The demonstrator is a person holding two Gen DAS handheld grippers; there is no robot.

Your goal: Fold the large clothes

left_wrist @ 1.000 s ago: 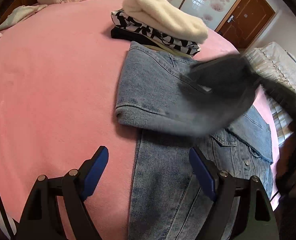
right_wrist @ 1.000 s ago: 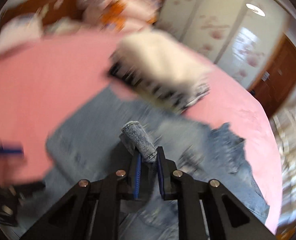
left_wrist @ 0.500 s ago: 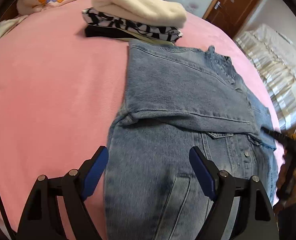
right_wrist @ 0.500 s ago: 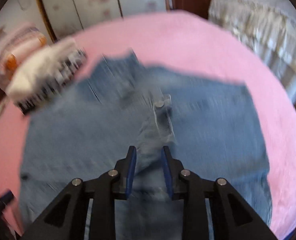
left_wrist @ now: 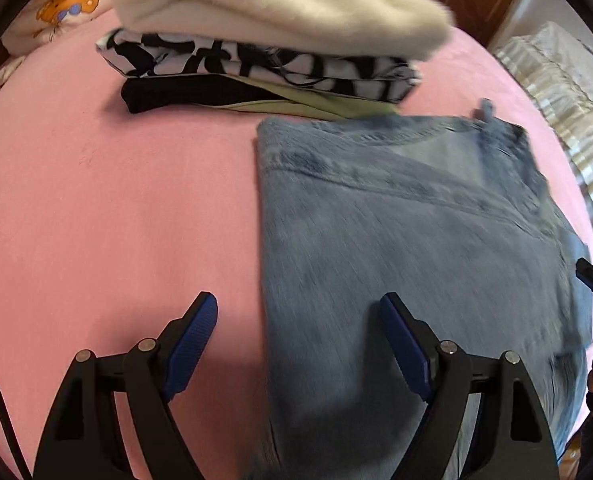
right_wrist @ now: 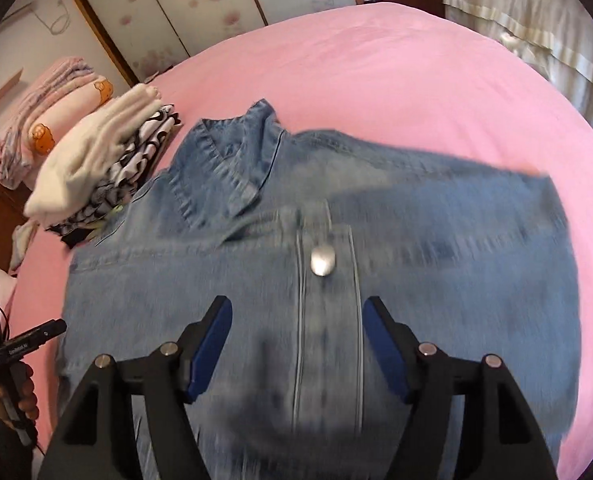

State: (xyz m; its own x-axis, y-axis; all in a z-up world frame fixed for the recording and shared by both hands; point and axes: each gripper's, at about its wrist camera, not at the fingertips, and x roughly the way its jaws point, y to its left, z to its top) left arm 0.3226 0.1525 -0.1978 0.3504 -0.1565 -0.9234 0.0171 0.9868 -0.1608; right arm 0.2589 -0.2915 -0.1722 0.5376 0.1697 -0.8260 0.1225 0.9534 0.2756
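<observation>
Denim jacket (right_wrist: 336,272) lies flat on the pink bed (right_wrist: 376,72), collar (right_wrist: 232,168) at the far side, button placket running toward the near edge. Both sleeves look folded in already, so it's a tidy rectangle. My read: sleeve step done, lengthwise fold is what's left.

Right gripper (right_wrist: 296,344): jaws have just been opening, now standing wide with nothing between the pads. They straddle the placket just below a metal button (right_wrist: 322,262), above the cloth, not pinching it. Looks like a release, with the cloth left to settle.

Left gripper (left_wrist: 298,344): jaws wide open, empty. One finger is over bare sheet, the other over denim, so it brackets the jacket's left edge. Sensible setup for pinching that edge or the hem next, though that's a guess.

Finished stack (left_wrist: 272,40) of folded clothes sits at the far left, just beside the jacket's shoulder, probably touching; can't tell for sure. Likely the drop-off spot, hence the jacket laid next to it.

Risk: stiff denim may spring open if only one layer is grabbed.
</observation>
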